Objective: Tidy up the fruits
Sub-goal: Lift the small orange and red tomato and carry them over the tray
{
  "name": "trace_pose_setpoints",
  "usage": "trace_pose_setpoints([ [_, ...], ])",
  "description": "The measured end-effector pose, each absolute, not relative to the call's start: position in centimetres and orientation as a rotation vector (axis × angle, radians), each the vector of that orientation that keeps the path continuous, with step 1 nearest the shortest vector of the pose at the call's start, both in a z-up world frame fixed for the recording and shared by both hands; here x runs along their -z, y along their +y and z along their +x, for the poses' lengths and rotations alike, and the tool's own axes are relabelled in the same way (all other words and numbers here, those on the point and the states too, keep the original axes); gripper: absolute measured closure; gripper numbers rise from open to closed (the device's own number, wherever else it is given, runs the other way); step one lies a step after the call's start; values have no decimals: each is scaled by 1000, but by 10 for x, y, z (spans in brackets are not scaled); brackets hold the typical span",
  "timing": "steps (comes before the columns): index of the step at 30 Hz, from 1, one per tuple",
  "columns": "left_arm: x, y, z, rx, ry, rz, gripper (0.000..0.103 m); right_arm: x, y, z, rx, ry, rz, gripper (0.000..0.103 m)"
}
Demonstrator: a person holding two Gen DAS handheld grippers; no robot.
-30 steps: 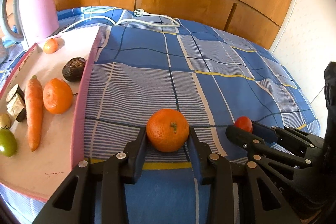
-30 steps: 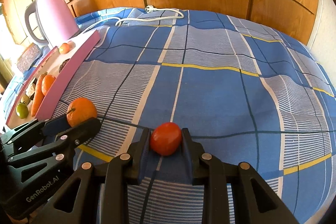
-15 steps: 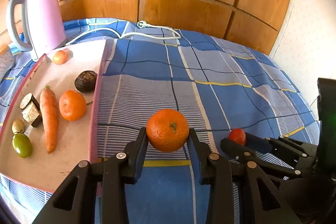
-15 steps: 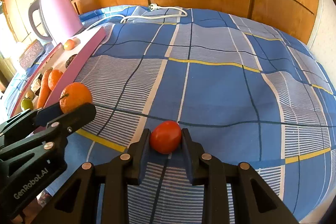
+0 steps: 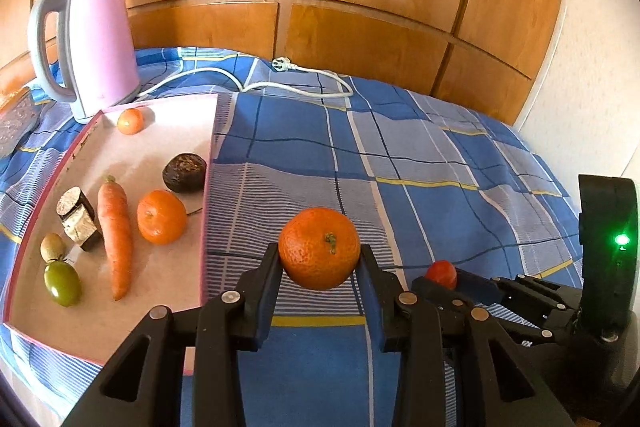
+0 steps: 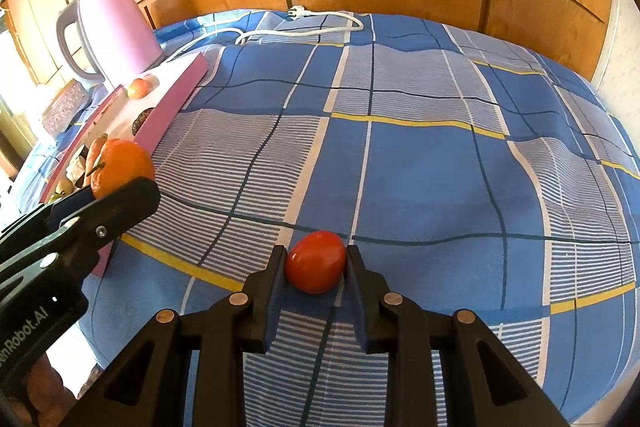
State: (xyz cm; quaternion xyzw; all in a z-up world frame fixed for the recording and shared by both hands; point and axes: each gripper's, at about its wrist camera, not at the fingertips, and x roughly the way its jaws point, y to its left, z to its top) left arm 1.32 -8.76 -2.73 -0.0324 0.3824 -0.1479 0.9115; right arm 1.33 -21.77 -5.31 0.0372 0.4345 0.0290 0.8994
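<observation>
My left gripper (image 5: 319, 259) is shut on an orange mandarin (image 5: 319, 253), held above the blue checked cloth to the right of the pink tray (image 5: 207, 183). My right gripper (image 6: 316, 263) is shut on a red tomato (image 6: 316, 261), also lifted off the cloth. The right gripper shows in the left wrist view (image 5: 440, 277) with the tomato (image 5: 441, 273). The left gripper's fingers (image 6: 116, 203) and the mandarin (image 6: 120, 167) show at the left of the right wrist view. On the tray lie a carrot (image 5: 115, 239), a second mandarin (image 5: 161, 221), a dark avocado (image 5: 184, 173), a green tomato (image 5: 62, 283) and a small orange fruit (image 5: 130, 121).
A pink kettle (image 5: 92, 43) stands behind the tray, and its white cable and plug (image 5: 296, 83) lie across the cloth at the back. A cut brown piece (image 5: 78, 219) and a small beige fruit (image 5: 53, 246) also lie on the tray. Wooden panels rise behind the bed.
Both grippers have risen with their fruits still held. The left one has pulled back and up, so more of the tray and the kettle are in view.
</observation>
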Motion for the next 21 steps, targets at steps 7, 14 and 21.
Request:
trace_pose_setpoints([
  [7,18,-71,15,284,773,-105,66,45,-208,21,-89,891,65,74],
  [14,8,-37,18,224,752,-171,65,32,-188,30,-148,875,39,74],
  [21,2,15,27,109,735,-247,65,20,-160,42,-242,866,8,74],
])
